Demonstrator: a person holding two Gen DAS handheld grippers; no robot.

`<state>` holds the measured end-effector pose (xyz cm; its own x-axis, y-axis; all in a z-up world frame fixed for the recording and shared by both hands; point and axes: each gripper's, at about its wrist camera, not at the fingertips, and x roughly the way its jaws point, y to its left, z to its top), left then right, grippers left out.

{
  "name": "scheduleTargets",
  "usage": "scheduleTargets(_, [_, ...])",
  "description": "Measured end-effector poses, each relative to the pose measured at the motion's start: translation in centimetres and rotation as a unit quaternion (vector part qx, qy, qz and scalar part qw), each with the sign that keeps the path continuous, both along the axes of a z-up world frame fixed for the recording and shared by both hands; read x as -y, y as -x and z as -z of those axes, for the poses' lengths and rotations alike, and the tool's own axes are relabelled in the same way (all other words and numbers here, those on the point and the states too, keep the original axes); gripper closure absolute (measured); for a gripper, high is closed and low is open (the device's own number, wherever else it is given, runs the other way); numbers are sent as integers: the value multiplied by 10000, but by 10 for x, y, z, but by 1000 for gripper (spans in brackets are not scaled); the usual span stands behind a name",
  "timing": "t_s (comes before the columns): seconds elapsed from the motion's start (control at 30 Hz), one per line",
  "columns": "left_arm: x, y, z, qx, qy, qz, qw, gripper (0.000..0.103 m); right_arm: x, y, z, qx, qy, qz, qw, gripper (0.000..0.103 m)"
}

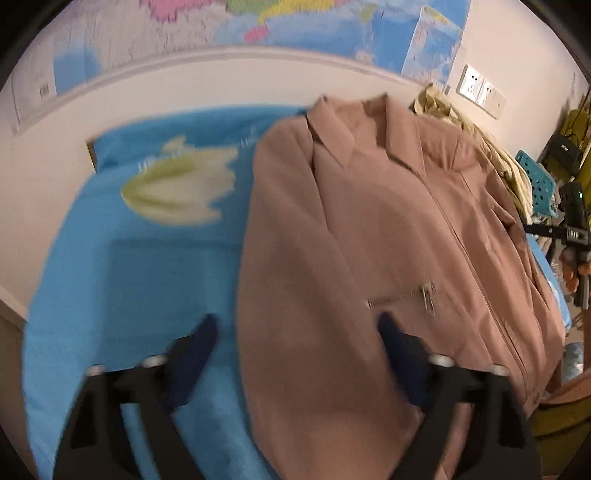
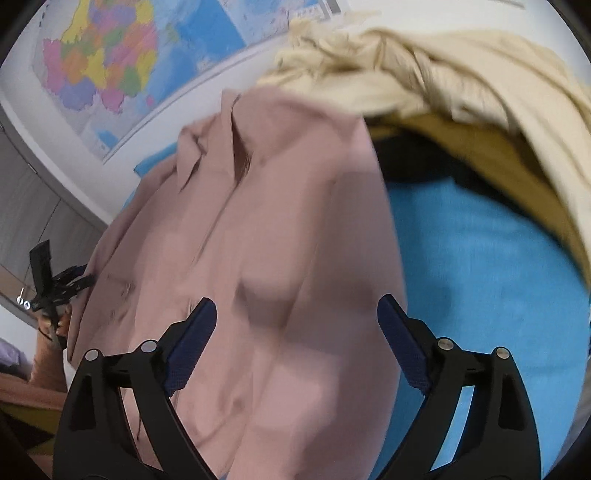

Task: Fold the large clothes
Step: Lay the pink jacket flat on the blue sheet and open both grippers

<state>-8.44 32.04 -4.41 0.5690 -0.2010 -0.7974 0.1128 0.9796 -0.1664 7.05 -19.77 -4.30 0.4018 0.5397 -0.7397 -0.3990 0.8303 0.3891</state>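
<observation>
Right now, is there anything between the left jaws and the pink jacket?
Nothing visible is. The left gripper is open right over the jacket, which lies on the blue sheet. The beige clothes lie beyond the jacket's far side, not in the way.

Both wrist cameras are looking steeply down, close over the blue bed cover (image 1: 155, 280). The left one is facing its left edge and the wall map (image 1: 295, 22); the right one is facing its right edge. Both are sharing the pink jacket (image 2: 266, 229).
</observation>
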Motion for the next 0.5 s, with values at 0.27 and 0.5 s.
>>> scheduleTargets(0.27, [-68, -13, -42, 242, 14, -1439, 9893, 96, 13, 20, 6, -61, -116, 147, 9998, 20])
scheduleTargets(0.5, [-88, -18, -39, -43, -1216, -2278, 9661, 38, 26, 38, 5, 34, -51, 273, 9996, 15])
